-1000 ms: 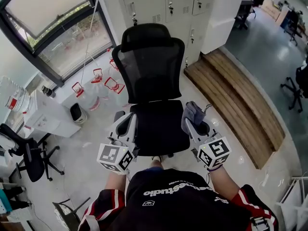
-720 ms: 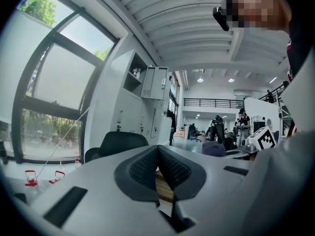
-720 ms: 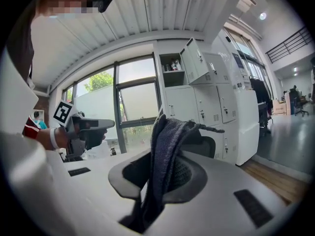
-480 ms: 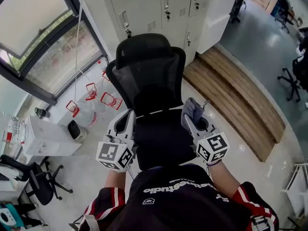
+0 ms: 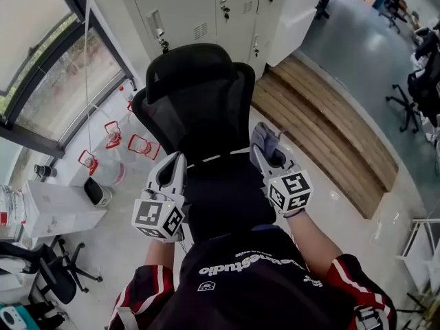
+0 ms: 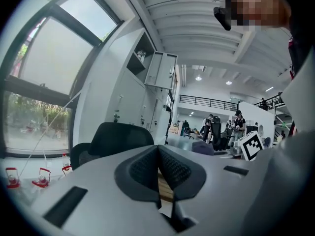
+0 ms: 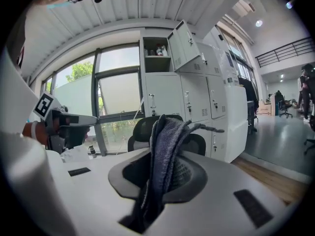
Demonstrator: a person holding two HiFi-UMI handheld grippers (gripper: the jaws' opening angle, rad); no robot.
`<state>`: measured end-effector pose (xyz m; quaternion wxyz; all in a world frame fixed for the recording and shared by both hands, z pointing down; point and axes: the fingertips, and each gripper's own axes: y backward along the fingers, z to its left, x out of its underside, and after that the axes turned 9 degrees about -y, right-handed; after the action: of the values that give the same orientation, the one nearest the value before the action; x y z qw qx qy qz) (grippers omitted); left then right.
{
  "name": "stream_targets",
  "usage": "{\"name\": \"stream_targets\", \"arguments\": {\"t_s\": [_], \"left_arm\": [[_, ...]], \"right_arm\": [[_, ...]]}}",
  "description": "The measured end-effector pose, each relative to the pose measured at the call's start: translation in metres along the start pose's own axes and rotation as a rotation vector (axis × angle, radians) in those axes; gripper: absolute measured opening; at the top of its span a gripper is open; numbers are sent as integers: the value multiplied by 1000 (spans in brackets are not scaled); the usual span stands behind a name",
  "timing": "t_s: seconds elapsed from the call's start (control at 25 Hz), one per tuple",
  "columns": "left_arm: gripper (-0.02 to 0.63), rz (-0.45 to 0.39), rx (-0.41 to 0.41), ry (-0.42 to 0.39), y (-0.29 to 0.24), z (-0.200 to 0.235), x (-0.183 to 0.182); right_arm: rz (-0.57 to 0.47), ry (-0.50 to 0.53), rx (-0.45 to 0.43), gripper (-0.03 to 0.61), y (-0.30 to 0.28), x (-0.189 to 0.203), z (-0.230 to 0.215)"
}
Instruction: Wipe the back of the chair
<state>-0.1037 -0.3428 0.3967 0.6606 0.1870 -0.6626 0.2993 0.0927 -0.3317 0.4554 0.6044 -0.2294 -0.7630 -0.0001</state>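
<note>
Close by, the left gripper point(image 5: 173, 163) has its jaws pressed together on nothing, while the right gripper point(image 5: 265, 150) pinches a grey cloth point(image 7: 165, 151). Both hover just in front of the black chair point(image 5: 196, 95), facing its mesh back, perhaps not touching it. Lockers point(image 5: 206, 5) stand behind.

Operator wears a black top point(image 5: 240, 280) with white lettering; sleeves point(image 5: 141, 291) striped red and white. Left gripper point(image 5: 173, 162) and right gripper point(image 5: 267, 150): light grey housings, black-and-white marker cubes point(image 5: 157, 218).

Probably an office, lockers point(image 5: 185, 9), mesh swivel chair point(image 5: 196, 108)
</note>
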Motion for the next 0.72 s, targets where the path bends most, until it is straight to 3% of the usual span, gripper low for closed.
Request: {"name": "stream_targets", "arguments": {"t_s": [0.4, 0.72], "left_arm": [[23, 6, -55, 4, -86, 26, 26], [23, 7, -71, 11, -111, 35, 26]], "right_arm": [[21, 21, 74, 75, -91, -3, -95], [66, 14, 175, 74, -184, 13, -177]]}}
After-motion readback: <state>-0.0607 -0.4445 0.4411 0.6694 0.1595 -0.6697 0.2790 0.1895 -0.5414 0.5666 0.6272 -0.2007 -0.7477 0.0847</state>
